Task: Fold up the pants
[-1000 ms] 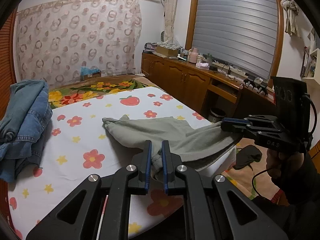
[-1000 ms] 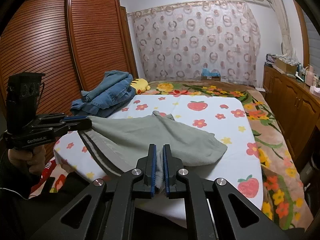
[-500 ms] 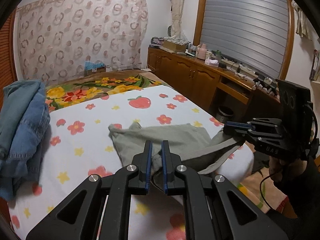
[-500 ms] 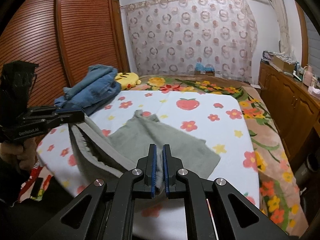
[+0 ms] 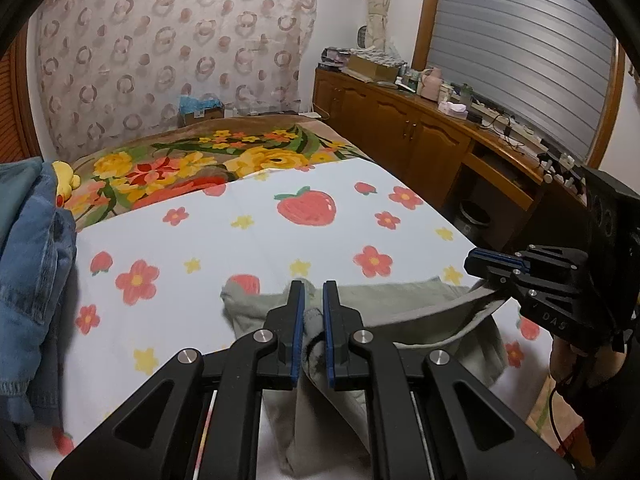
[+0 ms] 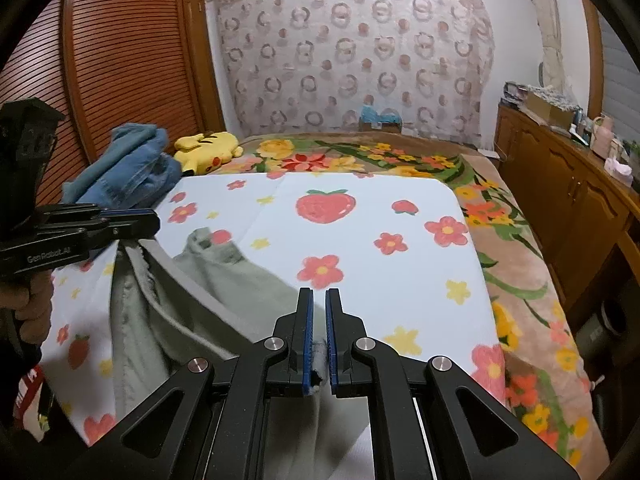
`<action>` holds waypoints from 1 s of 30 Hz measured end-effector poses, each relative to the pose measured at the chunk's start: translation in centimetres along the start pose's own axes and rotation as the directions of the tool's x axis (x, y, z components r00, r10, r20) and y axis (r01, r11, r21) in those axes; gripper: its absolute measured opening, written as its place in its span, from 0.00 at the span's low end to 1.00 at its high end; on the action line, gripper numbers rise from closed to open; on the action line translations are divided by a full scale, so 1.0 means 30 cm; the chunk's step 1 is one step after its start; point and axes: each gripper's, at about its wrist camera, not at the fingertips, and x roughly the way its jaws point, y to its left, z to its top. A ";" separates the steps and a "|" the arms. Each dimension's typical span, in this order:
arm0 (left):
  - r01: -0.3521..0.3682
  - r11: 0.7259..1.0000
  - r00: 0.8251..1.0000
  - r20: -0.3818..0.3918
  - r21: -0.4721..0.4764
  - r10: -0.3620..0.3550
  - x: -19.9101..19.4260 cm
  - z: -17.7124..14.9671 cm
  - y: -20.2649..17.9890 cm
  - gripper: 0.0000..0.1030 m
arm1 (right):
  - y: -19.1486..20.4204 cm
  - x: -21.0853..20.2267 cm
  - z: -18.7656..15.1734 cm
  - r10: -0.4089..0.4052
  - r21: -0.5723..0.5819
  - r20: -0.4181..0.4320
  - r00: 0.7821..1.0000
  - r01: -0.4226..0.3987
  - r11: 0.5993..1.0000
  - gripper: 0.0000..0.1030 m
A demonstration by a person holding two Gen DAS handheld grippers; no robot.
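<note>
Grey-green pants (image 5: 400, 306) lie bunched on the near part of the flowered bed sheet (image 5: 240, 240). My left gripper (image 5: 312, 292) is shut on a fold of the pants' edge, which shows between its blue pads. My right gripper (image 6: 319, 294) is shut on another part of the same edge. In the right wrist view the pants (image 6: 224, 280) hang slack from the left gripper (image 6: 154, 220) and their far end rests on the sheet. The right gripper (image 5: 472, 260) shows at the right of the left wrist view, with cloth trailing from it.
A pile of denim clothes (image 6: 128, 168) and a yellow plush toy (image 6: 208, 152) sit at the bed's far left. A floral blanket (image 5: 180, 168) covers the far end. Wooden cabinets (image 5: 420, 140) run along the right, with a bin (image 5: 474, 216) below. A louvred wardrobe (image 6: 120, 60) stands left.
Both grippers have moved forward over the bed, still shut on the pants' edge. The pants, earlier stretched out flat, are now doubled up and hang slack between them.
</note>
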 end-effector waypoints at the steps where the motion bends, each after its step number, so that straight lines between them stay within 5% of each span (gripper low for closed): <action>1: -0.003 1.000 1.000 -0.007 -0.003 0.003 0.012 0.005 0.002 0.10 | -0.001 0.011 0.003 -0.003 0.001 -0.006 1.000 0.003 1.000 0.06; 8: -0.021 1.000 0.999 -0.034 -0.011 0.020 0.041 -0.007 0.010 0.18 | 0.020 -0.001 0.008 -0.009 0.026 -0.014 1.000 0.010 1.000 0.06; 13: -0.009 1.000 1.000 -0.024 -0.005 0.009 0.003 -0.019 0.010 0.47 | 0.037 -0.059 -0.022 -0.007 0.020 0.015 1.000 0.007 1.000 0.11; 15: 0.004 1.000 1.000 -0.012 0.003 -0.004 -0.024 -0.038 0.007 0.52 | 0.062 -0.089 -0.048 0.021 0.006 0.021 1.000 -0.021 1.000 0.13; 19: 0.003 1.000 1.000 0.001 0.005 -0.003 -0.060 -0.091 0.011 0.70 | 0.126 -0.136 -0.113 0.065 -0.031 0.014 0.998 -0.065 0.997 0.27; 30: -0.030 0.999 1.000 -0.002 -0.018 0.030 -0.143 -0.243 0.055 0.71 | 0.260 -0.186 -0.231 0.203 -0.059 -0.025 0.979 -0.204 0.977 0.28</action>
